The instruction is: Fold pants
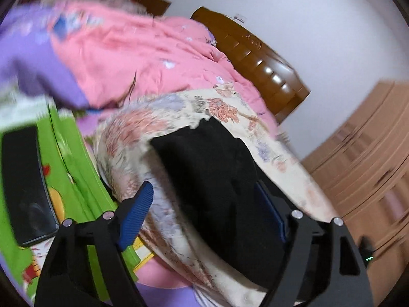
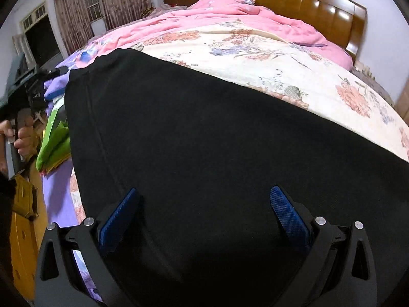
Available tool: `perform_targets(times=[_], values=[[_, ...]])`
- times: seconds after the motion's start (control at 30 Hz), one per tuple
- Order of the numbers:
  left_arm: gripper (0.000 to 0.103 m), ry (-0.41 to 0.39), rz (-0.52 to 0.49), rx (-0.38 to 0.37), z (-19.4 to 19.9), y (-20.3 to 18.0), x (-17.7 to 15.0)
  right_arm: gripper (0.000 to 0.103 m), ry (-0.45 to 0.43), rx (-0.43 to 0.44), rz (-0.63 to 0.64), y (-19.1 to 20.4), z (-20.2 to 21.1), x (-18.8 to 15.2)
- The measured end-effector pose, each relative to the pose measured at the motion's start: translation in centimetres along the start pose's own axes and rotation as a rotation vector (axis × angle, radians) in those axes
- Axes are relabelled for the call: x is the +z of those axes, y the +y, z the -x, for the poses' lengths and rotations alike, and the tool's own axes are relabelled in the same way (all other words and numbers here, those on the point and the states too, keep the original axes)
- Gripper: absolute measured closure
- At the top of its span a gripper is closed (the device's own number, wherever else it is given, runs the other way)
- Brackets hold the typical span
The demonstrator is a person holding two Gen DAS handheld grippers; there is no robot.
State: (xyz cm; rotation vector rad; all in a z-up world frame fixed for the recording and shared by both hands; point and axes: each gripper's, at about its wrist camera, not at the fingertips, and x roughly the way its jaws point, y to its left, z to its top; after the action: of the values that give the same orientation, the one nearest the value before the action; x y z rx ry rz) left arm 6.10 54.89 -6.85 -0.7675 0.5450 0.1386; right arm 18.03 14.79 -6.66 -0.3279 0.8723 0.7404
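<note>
Black pants [image 2: 217, 138] lie spread flat on a floral cream bedspread [image 2: 255, 51], filling most of the right wrist view. My right gripper [image 2: 202, 199] is open just above the pants, blue pads [image 2: 288, 217] wide apart, holding nothing. In the blurred left wrist view, the pants [image 1: 217, 179] show as a dark folded shape on the bedspread [image 1: 158, 117]. My left gripper [image 1: 204, 194] is open, its blue fingers [image 1: 135, 215] on either side of the pants' end. Whether they touch the cloth is unclear.
A pink quilt [image 2: 230, 12] is bunched toward the wooden headboard [image 2: 319, 2]. Green printed cloth [image 1: 76, 166] and a black flat device [image 1: 25, 184] lie left of the pants. A wooden wardrobe [image 1: 370, 153] stands to the right. Purple sheet [image 2: 58, 186] shows at the bed's edge.
</note>
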Motion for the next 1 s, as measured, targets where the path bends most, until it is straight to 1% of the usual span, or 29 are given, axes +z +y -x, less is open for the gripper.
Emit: perform_targets(times=[0.03, 0.1, 0.17, 0.23, 0.3, 0.33, 0.37, 0.4, 0.43, 0.47, 0.53, 0.57, 0.7, 0.8, 0.87, 0.9, 0.97, 1.0], values=[[0.024, 0.000, 0.017, -0.018, -0.1, 0.8, 0.2, 0.004, 0.002, -0.017, 0.014, 0.4, -0.2, 0.1], [0.025, -0.005, 0.034, -0.082, -0.3, 1.6, 0.7, 0.004, -0.001, -0.030, 0.024, 0.9, 0.0, 0.1], [0.025, -0.009, 0.035, -0.090, -0.8, 1.6, 1.2, 0.004, -0.002, -0.013, 0.010, 0.6, 0.1, -0.1], [0.025, -0.008, 0.032, -0.079, -1.7, 1.6, 1.9, 0.004, -0.003, -0.014, 0.011, 0.5, 0.1, -0.3], [0.037, 0.002, 0.032, -0.077, -2.6, 1.5, 2.3, 0.004, -0.004, -0.020, 0.014, 0.6, 0.1, -0.3], [0.045, 0.001, 0.028, -0.060, -2.9, 1.3, 2.4, 0.004, -0.004, -0.018, 0.013, 0.6, 0.0, -0.2], [0.055, -0.007, 0.016, -0.034, -2.8, 1.1, 2.4, 0.004, -0.005, -0.017, 0.012, 0.5, 0.0, -0.3], [0.060, -0.012, 0.007, -0.019, -3.0, 1.0, 2.3, 0.004, -0.006, -0.016, 0.012, 0.5, 0.1, -0.3], [0.069, -0.021, -0.005, -0.004, -2.8, 0.9, 2.2, 0.004, -0.006, -0.018, 0.012, 0.5, 0.1, -0.4], [0.079, -0.025, -0.009, -0.004, -2.6, 1.1, 2.1, 0.004, -0.007, -0.019, 0.013, 0.5, 0.1, -0.4], [0.089, -0.047, -0.023, 0.002, -1.9, 1.2, 1.8, 0.004, -0.008, -0.019, 0.013, 0.5, 0.0, -0.3], [0.091, -0.057, -0.036, 0.009, -1.6, 1.0, 1.7, 0.004, -0.008, -0.019, 0.013, 0.5, 0.0, -0.3], [0.092, -0.103, -0.160, 0.067, -0.9, -1.1, 1.1, 0.004, -0.007, -0.019, 0.013, 0.5, 0.0, -0.2], [0.093, -0.163, -0.240, 0.088, -0.1, -3.3, 0.7, 0.004, -0.009, -0.016, 0.011, 0.5, 0.0, -0.2], [0.093, -0.204, -0.310, 0.116, 0.5, -5.4, 0.0, 0.004, -0.019, -0.001, -0.001, 0.3, 0.1, -0.2], [0.093, -0.227, -0.348, 0.122, 0.9, -6.9, -0.5, 0.004, -0.029, 0.014, -0.013, 0.0, 0.3, -0.2], [0.093, -0.259, -0.413, 0.099, 1.7, -10.2, -1.7, 0.004, -0.108, 0.082, -0.111, -1.8, 1.8, -0.4], [0.093, -0.278, -0.489, 0.094, 2.1, -13.0, -2.9, 0.004, -0.145, 0.101, -0.168, -2.9, 2.6, -0.6]])
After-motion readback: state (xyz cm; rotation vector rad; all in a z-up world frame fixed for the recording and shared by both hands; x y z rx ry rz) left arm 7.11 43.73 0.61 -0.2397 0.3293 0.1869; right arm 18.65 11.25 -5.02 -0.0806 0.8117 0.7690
